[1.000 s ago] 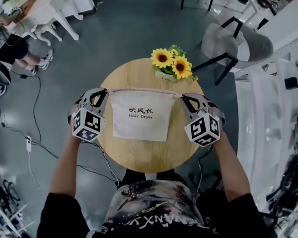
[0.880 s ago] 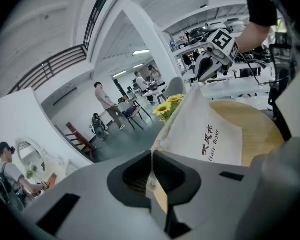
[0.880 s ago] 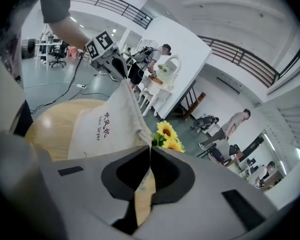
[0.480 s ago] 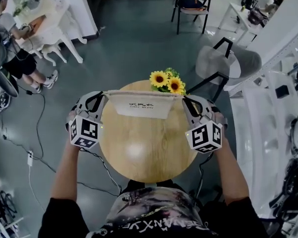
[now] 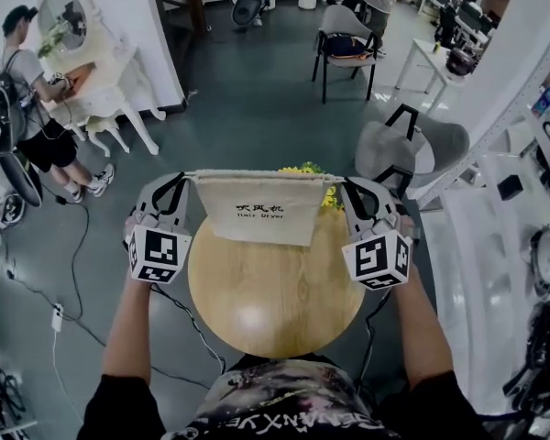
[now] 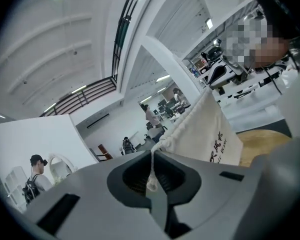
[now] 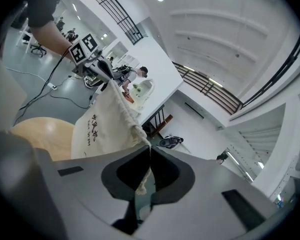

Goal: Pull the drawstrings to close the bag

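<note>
left hand-held gripper [image 5: 187,181]: in my left hand, jaws clenched together on the left drawstring [image 6: 151,170]. The cord runs through the pinch and its end hangs in the hollow behind the tips.
right hand-held gripper [image 5: 342,183]: in my right hand, same grip. Jaws are clamped on the right drawstring [image 7: 144,176], loose end dangling behind the tips.
bag [image 5: 261,211]: cream cloth with "Hair Dryer" printed on the front. It hangs between my two grippers over the far edge of the table [image 5: 275,291], face towards me.
bag top: the hem runs in a straight, taut line from one gripper to the other, and looks puckered where it meets each pinch.
bag bottom: lies over the far part of the table top. I cannot tell whether it touches the wood.
sunflowers [image 5: 329,197]: at the far edge of the table, mostly hidden behind the bag. Yellow petals show at its right side and above the hem.
table: round, wooden top, bare on the near side.
surroundings: a chair [image 5: 346,46] stands well beyond the table. A person [image 5: 27,99] stands at a white dresser at far left.
</note>
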`<state>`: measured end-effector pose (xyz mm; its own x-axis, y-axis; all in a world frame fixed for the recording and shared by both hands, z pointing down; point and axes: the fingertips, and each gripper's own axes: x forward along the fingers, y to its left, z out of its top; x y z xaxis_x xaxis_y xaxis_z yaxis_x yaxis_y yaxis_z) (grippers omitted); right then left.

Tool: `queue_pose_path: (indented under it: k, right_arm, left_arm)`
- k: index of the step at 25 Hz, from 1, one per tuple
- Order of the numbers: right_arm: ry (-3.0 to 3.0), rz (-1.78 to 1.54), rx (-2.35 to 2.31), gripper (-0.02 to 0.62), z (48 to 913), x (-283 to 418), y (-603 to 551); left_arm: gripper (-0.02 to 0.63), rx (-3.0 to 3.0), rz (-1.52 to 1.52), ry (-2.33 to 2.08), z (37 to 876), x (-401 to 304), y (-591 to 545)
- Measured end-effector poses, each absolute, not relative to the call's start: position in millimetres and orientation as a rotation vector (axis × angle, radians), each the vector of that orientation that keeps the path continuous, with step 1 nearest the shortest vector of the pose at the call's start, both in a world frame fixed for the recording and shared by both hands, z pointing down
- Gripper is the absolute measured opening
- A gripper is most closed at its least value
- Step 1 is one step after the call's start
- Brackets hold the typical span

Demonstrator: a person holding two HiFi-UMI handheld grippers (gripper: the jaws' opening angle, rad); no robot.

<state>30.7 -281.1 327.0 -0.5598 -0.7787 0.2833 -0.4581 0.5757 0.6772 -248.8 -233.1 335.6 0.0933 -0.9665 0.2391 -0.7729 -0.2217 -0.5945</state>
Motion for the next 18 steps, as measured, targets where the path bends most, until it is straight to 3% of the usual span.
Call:
queue_pose_path:
  k: [18]
  right_arm:
    - [-2.31, -0.692, 1.189, 0.009, 268.4, 45.2, -288.2]
  left_arm:
    - [0.031, -1.929, -0.609, 1.883, 259.0, -253.0, -228.9]
